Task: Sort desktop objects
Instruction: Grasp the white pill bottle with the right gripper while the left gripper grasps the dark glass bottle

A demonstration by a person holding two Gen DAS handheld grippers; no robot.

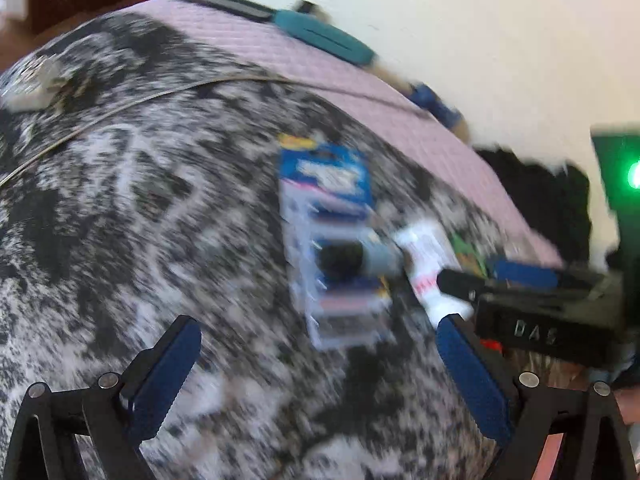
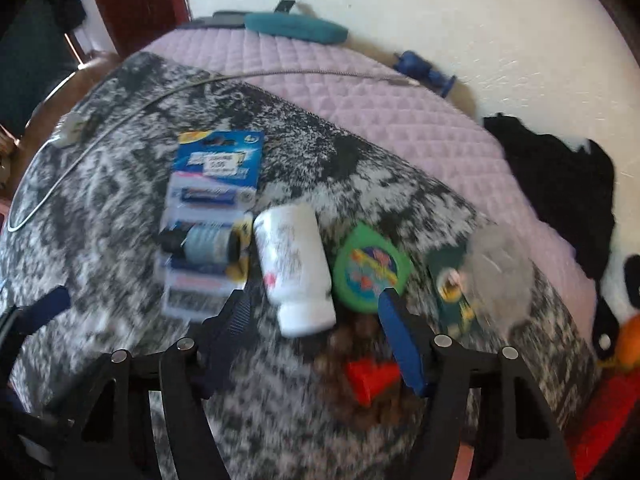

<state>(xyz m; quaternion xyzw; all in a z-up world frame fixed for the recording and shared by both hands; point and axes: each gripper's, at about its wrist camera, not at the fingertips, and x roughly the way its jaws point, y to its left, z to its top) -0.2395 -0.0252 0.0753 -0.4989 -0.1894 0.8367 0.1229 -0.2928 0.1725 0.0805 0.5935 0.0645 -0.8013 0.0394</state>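
Both frames motion-blurred. Black-and-white patterned cloth (image 2: 120,240) over lilac quilted cover (image 2: 360,92). On cloth, left to right: blue battery blister pack (image 2: 212,200) with small dark-capped bottle (image 2: 200,244) lying across it, white bottle (image 2: 296,268) on its side just beside, green round packet (image 2: 372,268), dark green card (image 2: 452,292). Red piece (image 2: 372,376) near right gripper (image 2: 316,300) — jaws apart, nothing gripped, straddling white bottle's cap end. Left gripper (image 1: 320,344) — jaws wide, empty. Teal case (image 2: 296,28), thin cable (image 2: 120,120) behind. Labels unreadable; "DAS" legible on right gripper body
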